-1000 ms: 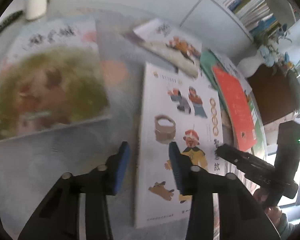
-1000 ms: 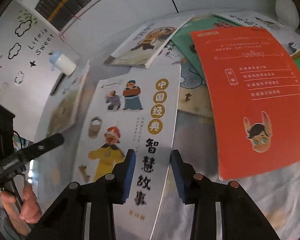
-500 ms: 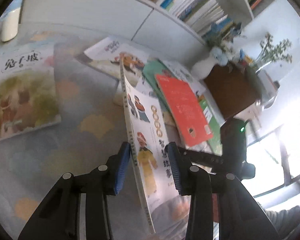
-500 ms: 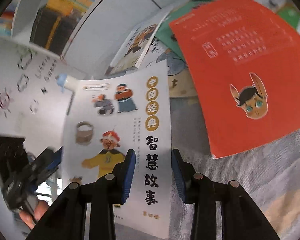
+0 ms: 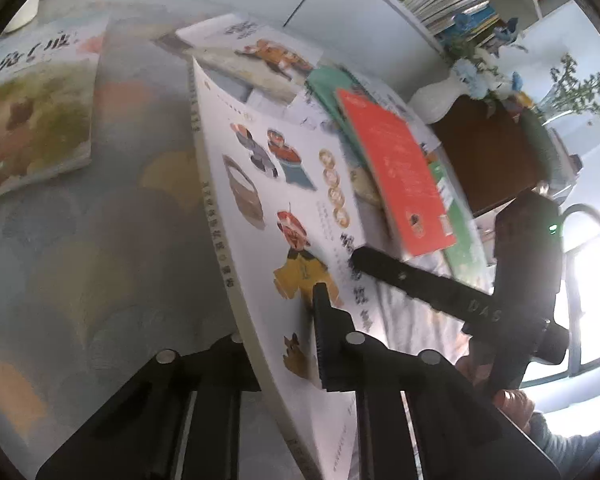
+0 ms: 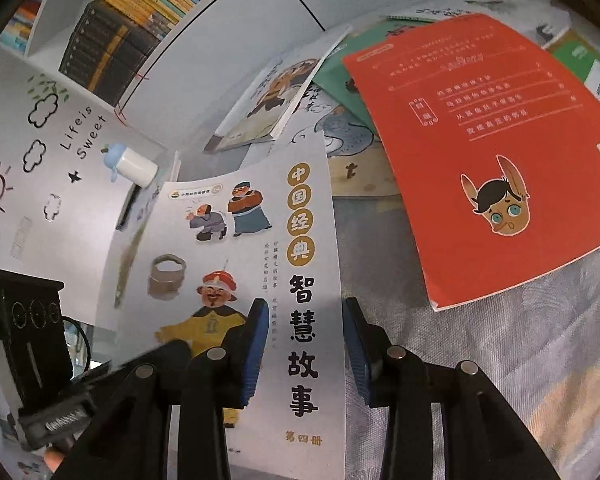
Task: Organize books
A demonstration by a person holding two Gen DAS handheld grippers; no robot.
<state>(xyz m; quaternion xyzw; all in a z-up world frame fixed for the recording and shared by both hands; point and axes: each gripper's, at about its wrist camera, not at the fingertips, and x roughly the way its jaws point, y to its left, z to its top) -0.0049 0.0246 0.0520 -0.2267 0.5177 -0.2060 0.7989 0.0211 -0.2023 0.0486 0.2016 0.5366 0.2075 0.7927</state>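
Left wrist view first: my left gripper [image 5: 284, 332] is clamped on the spine edge of the white storybook [image 5: 284, 216], the one with the cartoon man in a yellow robe on its cover. One finger sits on the cover, the other is behind it, so the book is pinched between them and tilted up off the patterned tablecloth [image 5: 112, 248]. Past the storybook's far edge lies the orange book [image 5: 396, 176] on top of a green book [image 5: 328, 84], and another picture book [image 5: 260, 56] lies flat beyond the storybook's top corner. A big green-toned picture book [image 5: 32, 120] lies flat well off on the spine side. My right gripper [image 5: 384, 266] reaches in at the storybook's open edge, with a hand [image 5: 512, 404] under it.

Right wrist view: the right gripper [image 6: 306, 344] has its blue pads [image 6: 256, 344] either side of the storybook [image 6: 236, 264]'s title edge; one is on the cover, the other looks behind it, and I can't tell if they actually press. The orange book [image 6: 488, 152] lies just beside the storybook, flat. A small white bottle [image 6: 134, 166] sits beyond the storybook's top corner, near the bookshelf [image 6: 132, 20].
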